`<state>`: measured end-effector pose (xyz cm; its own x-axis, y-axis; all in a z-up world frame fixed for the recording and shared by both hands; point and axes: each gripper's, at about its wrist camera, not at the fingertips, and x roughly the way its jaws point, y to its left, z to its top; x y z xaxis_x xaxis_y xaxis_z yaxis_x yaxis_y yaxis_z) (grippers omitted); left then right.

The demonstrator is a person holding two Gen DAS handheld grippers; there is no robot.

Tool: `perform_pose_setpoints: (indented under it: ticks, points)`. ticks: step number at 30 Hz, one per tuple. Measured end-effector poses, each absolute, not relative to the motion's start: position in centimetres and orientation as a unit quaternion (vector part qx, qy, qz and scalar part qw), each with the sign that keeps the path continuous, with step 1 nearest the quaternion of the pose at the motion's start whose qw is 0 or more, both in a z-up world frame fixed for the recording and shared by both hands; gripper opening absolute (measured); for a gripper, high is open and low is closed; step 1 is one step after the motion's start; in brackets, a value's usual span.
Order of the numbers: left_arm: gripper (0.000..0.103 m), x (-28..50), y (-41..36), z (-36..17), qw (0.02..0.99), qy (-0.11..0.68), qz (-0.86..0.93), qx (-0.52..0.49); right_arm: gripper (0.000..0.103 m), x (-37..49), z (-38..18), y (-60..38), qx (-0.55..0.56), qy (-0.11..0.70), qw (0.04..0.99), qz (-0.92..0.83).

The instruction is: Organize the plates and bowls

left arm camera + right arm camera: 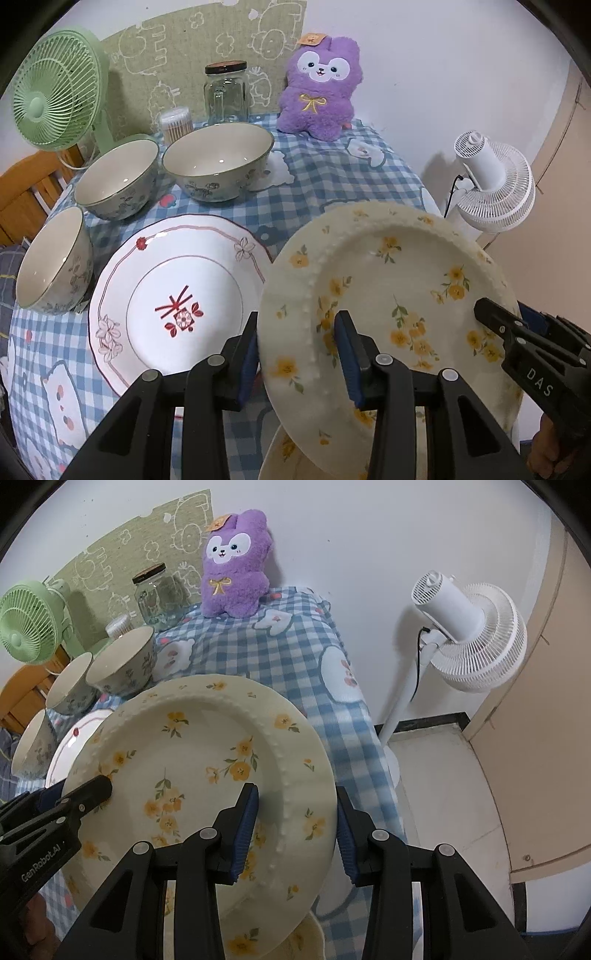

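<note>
Together, left hand-held gripper and right hand-held gripper clamp the yellow-flowered plate's opposite rims.

surface: table under blue-checked cloth | ahead-left of left gripper: red-patterned plate, three floral bowls | far ahead: glass jar, cotton-swab tub, purple plush toy, green fan | beneath lifted plate: another yellow-flowered plate

Looked like a home: checked cartoon cloth, purple plush toy, green desk fan, white standing fan.
</note>
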<state>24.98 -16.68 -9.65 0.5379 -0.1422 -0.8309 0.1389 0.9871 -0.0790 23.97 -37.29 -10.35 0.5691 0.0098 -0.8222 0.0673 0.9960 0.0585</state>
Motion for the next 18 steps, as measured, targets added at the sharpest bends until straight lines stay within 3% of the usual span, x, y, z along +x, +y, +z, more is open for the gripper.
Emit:
perform_pose_setpoints:
  ticks: [18]
  points:
    - [0.039, 17.5, -15.6, -9.6, 0.896, 0.436, -0.085, 0.004, 0.042, 15.4, -10.6, -36.0, 0.039, 0.422, 0.905, -0.027]
